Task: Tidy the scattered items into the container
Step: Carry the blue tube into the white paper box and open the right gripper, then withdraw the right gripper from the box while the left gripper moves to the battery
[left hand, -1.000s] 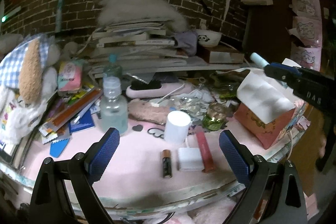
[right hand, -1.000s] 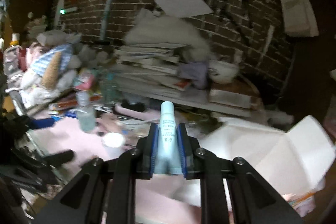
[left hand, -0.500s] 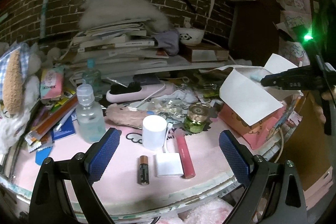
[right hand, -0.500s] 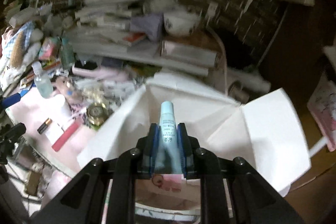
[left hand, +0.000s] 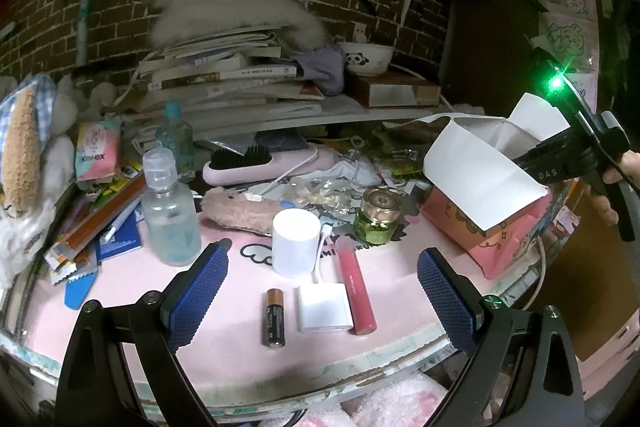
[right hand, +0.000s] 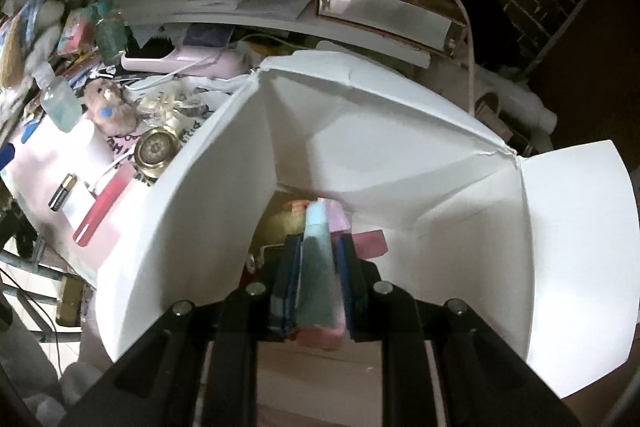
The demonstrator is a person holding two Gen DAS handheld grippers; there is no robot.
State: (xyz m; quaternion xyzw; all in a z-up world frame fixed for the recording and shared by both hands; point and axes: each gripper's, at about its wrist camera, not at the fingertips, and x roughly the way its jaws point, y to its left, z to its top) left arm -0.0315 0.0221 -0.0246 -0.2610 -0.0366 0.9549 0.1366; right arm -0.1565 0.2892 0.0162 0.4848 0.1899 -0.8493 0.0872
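Note:
My right gripper [right hand: 319, 255] is shut on a light blue tube [right hand: 316, 243] and points steeply down into the open pink box with white flaps [right hand: 384, 131]; pink and yellow items lie inside. In the left wrist view that box [left hand: 492, 227] stands at the table's right, with the right gripper's body above it. My left gripper [left hand: 320, 283] hangs open over the pink mat, nothing between its fingers. Below it lie a battery [left hand: 274, 317], a white adapter [left hand: 323, 307], a red stick [left hand: 355, 287], a white cup [left hand: 297, 241], a green jar [left hand: 378, 217] and a clear bottle [left hand: 170, 215].
A pink hairbrush [left hand: 260, 167], a fluffy pink item [left hand: 240, 205] and crumpled wrappers sit behind the cup. Stacked books and a panda bowl [left hand: 366, 57] fill the shelf at the back. Stationery and plush toys crowd the left edge. A hand grips the right tool at far right.
The right gripper swung from level over the table to the box and tipped down into its opening, still carrying the tube. The left gripper barely moved.

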